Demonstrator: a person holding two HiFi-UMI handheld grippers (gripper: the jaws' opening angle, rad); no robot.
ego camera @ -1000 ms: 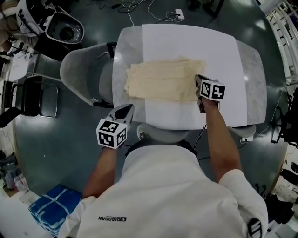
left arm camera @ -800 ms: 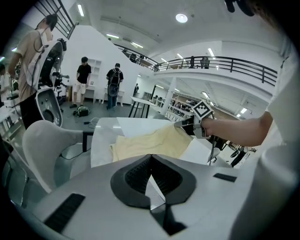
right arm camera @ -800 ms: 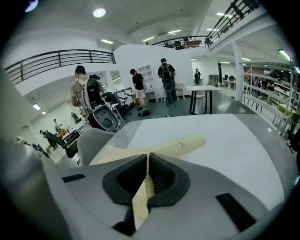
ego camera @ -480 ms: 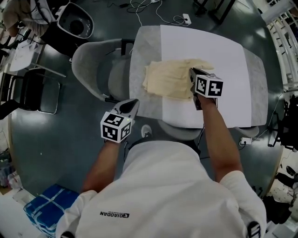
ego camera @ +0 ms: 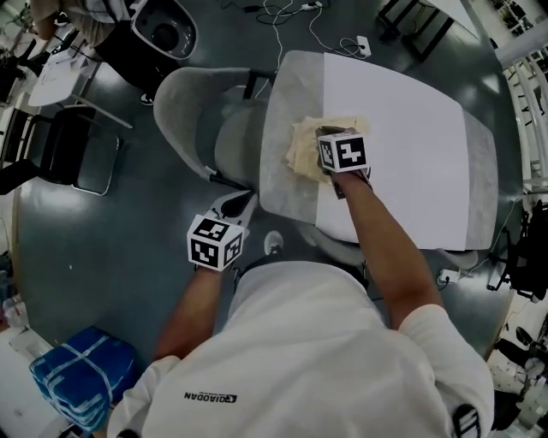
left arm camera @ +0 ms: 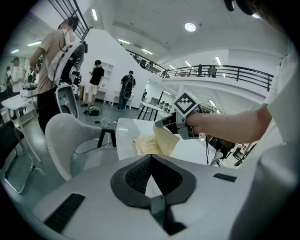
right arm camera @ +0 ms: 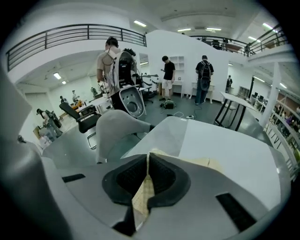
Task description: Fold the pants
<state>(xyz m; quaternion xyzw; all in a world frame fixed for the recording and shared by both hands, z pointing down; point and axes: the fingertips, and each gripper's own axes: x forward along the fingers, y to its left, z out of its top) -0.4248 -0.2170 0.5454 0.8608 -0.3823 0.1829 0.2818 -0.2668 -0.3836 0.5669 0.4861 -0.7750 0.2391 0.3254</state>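
A grey moulded shell chair (ego camera: 193, 111) stands tight against the left edge of the white rectangular table (ego camera: 402, 128). The left gripper (ego camera: 233, 205) hangs off the table's near corner, jaws together and empty. The cream fabric pants (ego camera: 300, 150) lie bunched by that edge, partly hidden under the right gripper (right arm camera: 148, 161), which is clamped on a lifted fold.

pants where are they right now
In the head view the pants lie at the left edge of the table, by the grey chair, pinched in the right gripper.

A large open lab hall, shown by its mezzanine railing (right arm camera: 70, 33), floor cables (ego camera: 282, 13) and people (right arm camera: 168, 70) at workbenches.
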